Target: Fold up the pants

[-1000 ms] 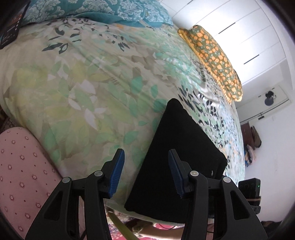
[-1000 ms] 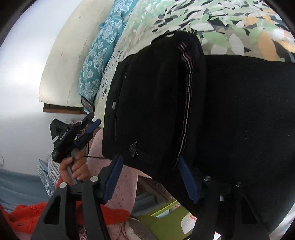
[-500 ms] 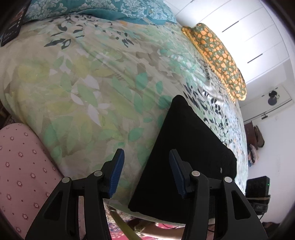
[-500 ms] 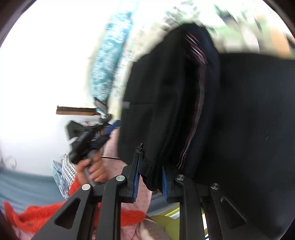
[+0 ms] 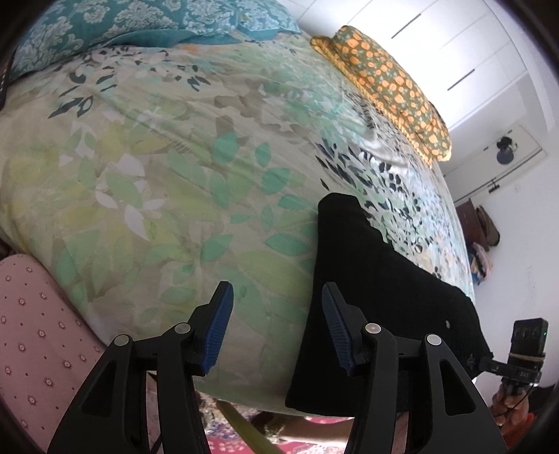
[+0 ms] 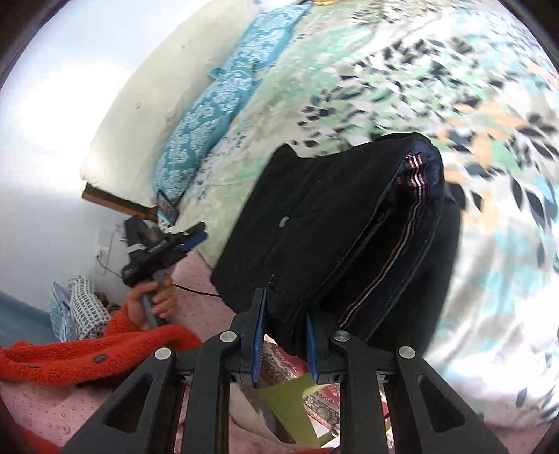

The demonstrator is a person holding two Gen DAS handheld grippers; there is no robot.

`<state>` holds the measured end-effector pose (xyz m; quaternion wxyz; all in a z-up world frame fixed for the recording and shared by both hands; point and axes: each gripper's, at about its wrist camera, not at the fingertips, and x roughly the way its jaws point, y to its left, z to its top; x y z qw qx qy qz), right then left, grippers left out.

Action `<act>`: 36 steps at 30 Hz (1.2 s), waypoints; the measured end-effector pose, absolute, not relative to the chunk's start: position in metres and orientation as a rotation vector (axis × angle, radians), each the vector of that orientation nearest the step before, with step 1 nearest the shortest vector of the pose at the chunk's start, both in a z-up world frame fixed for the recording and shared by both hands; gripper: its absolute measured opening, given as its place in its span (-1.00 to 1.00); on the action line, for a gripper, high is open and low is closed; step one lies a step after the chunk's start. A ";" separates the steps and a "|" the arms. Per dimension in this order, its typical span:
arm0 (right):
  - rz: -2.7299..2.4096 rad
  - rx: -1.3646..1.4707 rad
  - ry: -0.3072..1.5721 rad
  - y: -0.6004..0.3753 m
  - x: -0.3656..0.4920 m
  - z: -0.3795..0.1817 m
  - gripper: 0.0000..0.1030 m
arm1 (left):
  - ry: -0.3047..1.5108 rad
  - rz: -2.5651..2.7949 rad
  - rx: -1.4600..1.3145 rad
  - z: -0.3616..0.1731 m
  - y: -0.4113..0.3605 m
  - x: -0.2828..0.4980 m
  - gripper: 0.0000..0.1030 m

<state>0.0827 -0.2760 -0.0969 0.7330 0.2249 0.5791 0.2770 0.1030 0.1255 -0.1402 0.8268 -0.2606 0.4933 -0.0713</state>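
Observation:
The black pants lie folded on the leaf-print bedspread near the bed's front edge. My left gripper is open and empty, hovering just left of the pants' edge. In the right wrist view my right gripper is shut on the near edge of the pants and lifts the top layers, showing a striped waistband. The right gripper also shows at the far right of the left wrist view.
Teal patterned pillows lie at the head of the bed. An orange-flowered cushion lies along the far side. White wardrobe doors stand behind. A patterned rug and a green sheet lie on the floor below.
My right gripper closed on the near edge of the pants and lifted the top layers off the bed. My left gripper stayed open and shifted slightly left of the pants.

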 end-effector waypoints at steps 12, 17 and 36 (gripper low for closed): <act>0.431 0.522 1.301 -0.311 0.071 -0.168 -0.26 | 1.028 -0.393 -0.173 -0.116 0.014 0.106 0.23; 0.388 0.335 1.206 -0.315 0.088 -0.105 -0.24 | 1.023 -0.457 -0.003 -0.130 -0.022 0.098 0.27; 0.376 0.197 1.174 -0.283 0.131 -0.103 -0.58 | 1.027 -0.503 0.149 -0.141 -0.035 0.079 0.30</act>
